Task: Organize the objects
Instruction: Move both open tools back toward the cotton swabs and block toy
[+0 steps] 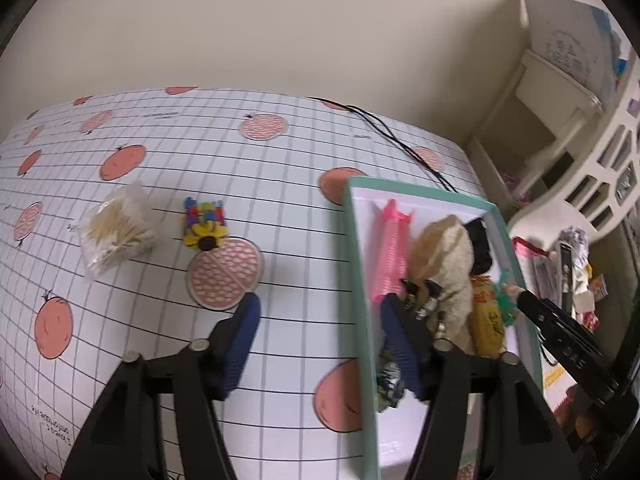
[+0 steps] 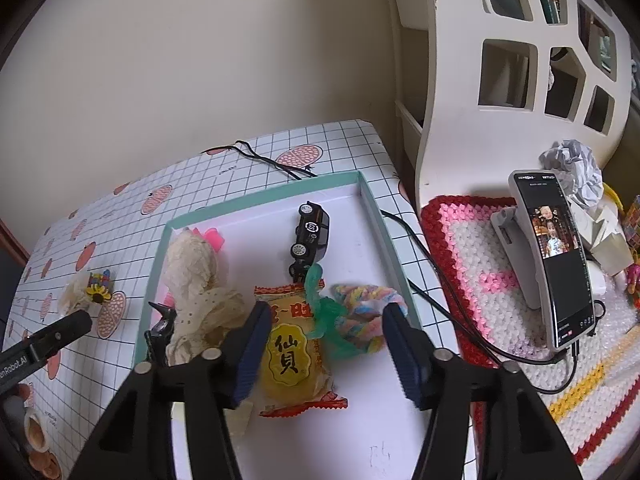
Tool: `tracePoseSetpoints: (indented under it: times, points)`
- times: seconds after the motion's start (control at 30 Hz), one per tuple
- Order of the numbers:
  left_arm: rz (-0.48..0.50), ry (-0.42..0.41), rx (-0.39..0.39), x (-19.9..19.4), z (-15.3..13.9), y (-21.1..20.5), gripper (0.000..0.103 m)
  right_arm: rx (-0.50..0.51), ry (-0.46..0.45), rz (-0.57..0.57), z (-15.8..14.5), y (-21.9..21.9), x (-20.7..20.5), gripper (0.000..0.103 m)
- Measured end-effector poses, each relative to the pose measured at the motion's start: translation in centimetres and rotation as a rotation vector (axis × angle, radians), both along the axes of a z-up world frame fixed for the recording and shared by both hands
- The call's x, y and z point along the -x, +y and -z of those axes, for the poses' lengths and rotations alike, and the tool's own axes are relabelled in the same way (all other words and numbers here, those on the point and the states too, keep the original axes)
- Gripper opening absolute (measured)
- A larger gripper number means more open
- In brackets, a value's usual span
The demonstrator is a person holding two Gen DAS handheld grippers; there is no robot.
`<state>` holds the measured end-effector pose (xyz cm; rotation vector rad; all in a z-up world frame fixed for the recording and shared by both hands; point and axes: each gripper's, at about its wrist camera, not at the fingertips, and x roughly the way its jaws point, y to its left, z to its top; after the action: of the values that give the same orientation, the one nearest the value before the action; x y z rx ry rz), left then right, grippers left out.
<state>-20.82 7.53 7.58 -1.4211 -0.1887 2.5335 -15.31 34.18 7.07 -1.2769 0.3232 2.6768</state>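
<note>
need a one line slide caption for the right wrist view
Open right claw hovers over a yellow snack packet in the teal-rimmed tray, beside a black toy car.

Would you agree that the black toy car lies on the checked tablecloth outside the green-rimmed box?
Not quite: the black toy car lies inside the green-rimmed box, on its white floor, near the far corner. The right wrist view shows it clearly.

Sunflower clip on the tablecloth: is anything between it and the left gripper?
Nothing visible. In the left wrist view the sunflower clip lies on the bare tablecloth ahead of the open left gripper. The cotton swab bag sits off to its side, and the teal box on the other.
</note>
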Motion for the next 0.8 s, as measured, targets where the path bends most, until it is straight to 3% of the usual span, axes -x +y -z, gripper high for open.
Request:
tracePoseSetpoints:
  times: [0.03, 0.17, 0.3, 0.4, 0.53, 0.67, 0.8]
  points:
    - [-0.005, 0.0, 0.002, 0.1, 0.1, -0.1, 0.081, 0.001, -0.001, -0.002, 0.0, 0.0, 0.1, 0.065]
    - [-0.024, 0.004, 0.014, 0.1, 0.3, -0.5, 0.086, 0.003, -0.002, -0.011, 0.1, -0.3, 0.2, 0.077]
    - [-0.037, 0.015, 0.02, 0.2, 0.3, -0.8, 0.087, 0.003, -0.003, -0.018, 0.1, -0.6, 0.3, 0.079]
    - [-0.04, 0.03, 0.034, 0.1, 0.3, -0.8, 0.099, 0.003, -0.006, -0.021, 0.2, -0.7, 0.2, 0.085]
    - [-0.051, 0.053, 0.045, 0.0, 0.1, -1.0, 0.1, 0.003, -0.004, -0.025, 0.2, -0.9, 0.3, 0.088]
    - [-0.061, 0.062, 0.05, 0.2, 0.1, -1.1, 0.103, -0.003, -0.003, -0.03, 0.3, -1.1, 0.3, 0.103]
    - [-0.072, 0.067, 0.058, 0.1, 0.1, -1.2, 0.103, -0.006, -0.001, -0.034, 0.2, -1.3, 0.4, 0.103]
